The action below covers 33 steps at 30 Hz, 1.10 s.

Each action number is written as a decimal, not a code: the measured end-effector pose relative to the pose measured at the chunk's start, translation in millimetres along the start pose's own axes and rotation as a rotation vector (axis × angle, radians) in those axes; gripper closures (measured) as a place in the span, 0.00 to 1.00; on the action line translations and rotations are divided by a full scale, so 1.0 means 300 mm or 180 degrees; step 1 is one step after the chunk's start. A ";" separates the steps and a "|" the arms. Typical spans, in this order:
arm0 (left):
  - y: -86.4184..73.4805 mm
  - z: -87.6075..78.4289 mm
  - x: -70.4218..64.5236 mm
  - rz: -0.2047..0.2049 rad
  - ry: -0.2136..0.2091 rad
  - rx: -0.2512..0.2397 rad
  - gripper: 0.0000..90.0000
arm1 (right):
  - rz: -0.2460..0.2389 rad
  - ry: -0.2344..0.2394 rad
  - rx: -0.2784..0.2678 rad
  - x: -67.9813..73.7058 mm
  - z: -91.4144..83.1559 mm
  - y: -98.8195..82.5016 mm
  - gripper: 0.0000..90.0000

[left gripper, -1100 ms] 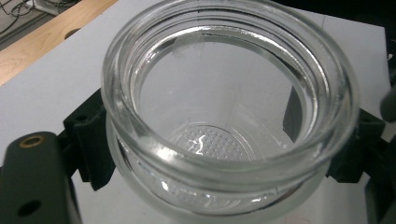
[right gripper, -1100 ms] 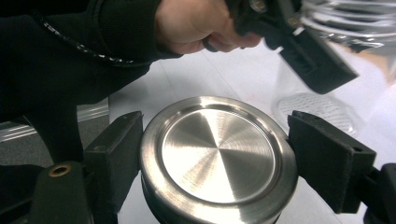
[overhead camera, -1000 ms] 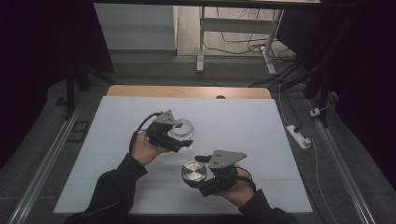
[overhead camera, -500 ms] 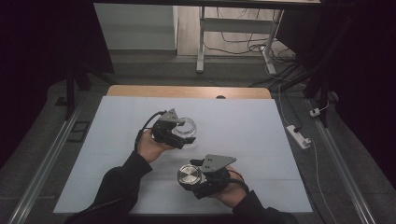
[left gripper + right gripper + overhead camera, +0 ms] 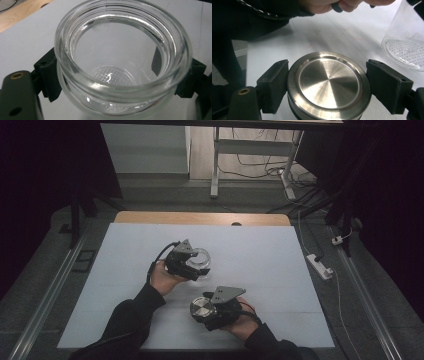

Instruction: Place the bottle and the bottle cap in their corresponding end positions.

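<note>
A clear glass jar (image 5: 120, 62) with no lid sits between the black jaws of my left gripper (image 5: 192, 265), which is shut on it below the rim. In the high view the glass jar (image 5: 201, 260) stands on the white table (image 5: 270, 255) near the middle. My right gripper (image 5: 207, 312) is shut on a round brushed-steel lid (image 5: 328, 82), its face up and held by the edge. In the high view the steel lid (image 5: 201, 308) hangs a little nearer and to the right of the jar. The jar's base (image 5: 407, 50) appears at the upper right of the right gripper view.
A wooden strip (image 5: 200, 218) runs along the table's far edge. A white power strip (image 5: 320, 266) lies on the floor to the right. A metal stand (image 5: 216, 165) and loose cables (image 5: 270, 160) lie beyond the table. Dark sleeves come in from the bottom.
My right gripper has drawn the lid down and slightly left, toward the near edge. The left gripper with the jar has shifted a little to the right.
</note>
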<state>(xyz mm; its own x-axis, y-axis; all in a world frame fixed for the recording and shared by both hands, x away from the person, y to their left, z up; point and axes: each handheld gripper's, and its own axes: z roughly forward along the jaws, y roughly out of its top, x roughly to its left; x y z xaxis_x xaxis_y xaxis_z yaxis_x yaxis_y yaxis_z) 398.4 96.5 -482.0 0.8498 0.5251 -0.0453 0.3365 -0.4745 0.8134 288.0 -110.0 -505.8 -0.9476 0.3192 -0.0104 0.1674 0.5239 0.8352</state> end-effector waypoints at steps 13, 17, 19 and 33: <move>-0.017 0.060 -0.009 0.0036 0.0089 0.0105 0.17 | 0.0009 -0.0015 0.0200 -0.017 0.056 -0.033 0.22; -0.021 0.078 -0.012 0.0046 0.0121 0.0144 0.17 | 0.0035 -0.0038 0.0272 -0.027 0.064 -0.045 0.22; -0.022 0.083 -0.013 0.0046 0.0120 0.0150 0.17 | 0.0045 -0.0041 0.0299 -0.031 0.067 -0.049 0.22; -0.029 0.102 -0.004 0.0025 0.0133 0.0211 0.16 | -0.0075 -0.0112 0.0503 -0.032 0.083 -0.060 0.22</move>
<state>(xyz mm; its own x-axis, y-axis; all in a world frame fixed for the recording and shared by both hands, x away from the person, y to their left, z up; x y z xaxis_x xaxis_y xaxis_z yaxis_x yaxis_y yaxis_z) 406.9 78.5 -506.8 0.8353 0.5497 -0.0137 0.3572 -0.5236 0.7735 301.0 -102.9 -534.4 -0.9422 0.3313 -0.0505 0.1885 0.6485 0.7375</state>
